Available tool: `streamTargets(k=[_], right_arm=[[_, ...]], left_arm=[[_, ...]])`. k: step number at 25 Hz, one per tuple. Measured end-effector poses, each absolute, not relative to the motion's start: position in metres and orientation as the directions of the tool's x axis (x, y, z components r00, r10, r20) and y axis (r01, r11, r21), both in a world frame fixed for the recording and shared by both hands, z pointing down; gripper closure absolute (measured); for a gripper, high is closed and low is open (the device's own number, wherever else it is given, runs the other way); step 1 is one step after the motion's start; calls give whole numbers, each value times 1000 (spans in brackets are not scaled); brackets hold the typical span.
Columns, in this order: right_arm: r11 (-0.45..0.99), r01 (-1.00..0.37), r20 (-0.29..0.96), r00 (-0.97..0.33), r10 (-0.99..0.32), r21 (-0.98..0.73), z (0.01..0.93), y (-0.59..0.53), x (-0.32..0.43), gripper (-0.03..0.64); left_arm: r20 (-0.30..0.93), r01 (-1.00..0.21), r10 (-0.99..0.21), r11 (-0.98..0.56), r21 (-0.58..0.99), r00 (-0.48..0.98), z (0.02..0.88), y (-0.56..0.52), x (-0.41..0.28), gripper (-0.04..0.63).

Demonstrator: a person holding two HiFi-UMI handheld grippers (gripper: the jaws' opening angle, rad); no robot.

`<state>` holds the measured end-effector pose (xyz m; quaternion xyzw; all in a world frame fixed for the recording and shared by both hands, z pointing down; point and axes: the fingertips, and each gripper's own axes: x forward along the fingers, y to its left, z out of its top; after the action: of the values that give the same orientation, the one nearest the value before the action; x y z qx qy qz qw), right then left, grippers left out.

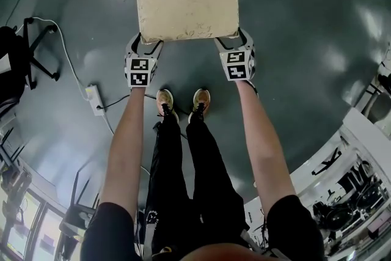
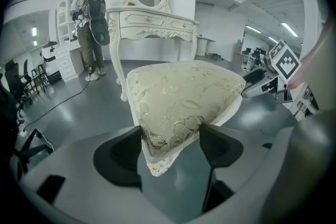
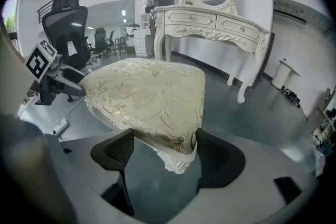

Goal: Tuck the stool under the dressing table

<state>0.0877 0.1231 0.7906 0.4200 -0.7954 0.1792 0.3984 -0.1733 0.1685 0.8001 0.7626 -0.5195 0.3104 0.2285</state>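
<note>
On the grey floor (image 1: 305,21), the stool (image 1: 186,4) is set well short of the dressing table (image 2: 152,23). Its near corners are clamped in the jaws of the left gripper (image 1: 148,44) and right gripper (image 1: 229,44). The cushion is judged soft, so the stiff frame is better gripped.

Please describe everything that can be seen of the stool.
The stool has a rectangular padded seat in cream fabric with a gold leaf pattern, on a white carved frame with an ornament at each near corner. Its legs are hidden. The seat lies level, just beyond the person's shoes and apart from the dressing table. The left claw and right claw each clamp one near corner.
</note>
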Motion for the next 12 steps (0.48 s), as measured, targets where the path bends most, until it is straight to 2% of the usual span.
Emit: streamTargets(k=[12], right_arm=[[547,-836,794,-297,-531,53,790,82,93,225]], left_arm=[[709,-939,-656,-343,25,259,801,127,-168,239]])
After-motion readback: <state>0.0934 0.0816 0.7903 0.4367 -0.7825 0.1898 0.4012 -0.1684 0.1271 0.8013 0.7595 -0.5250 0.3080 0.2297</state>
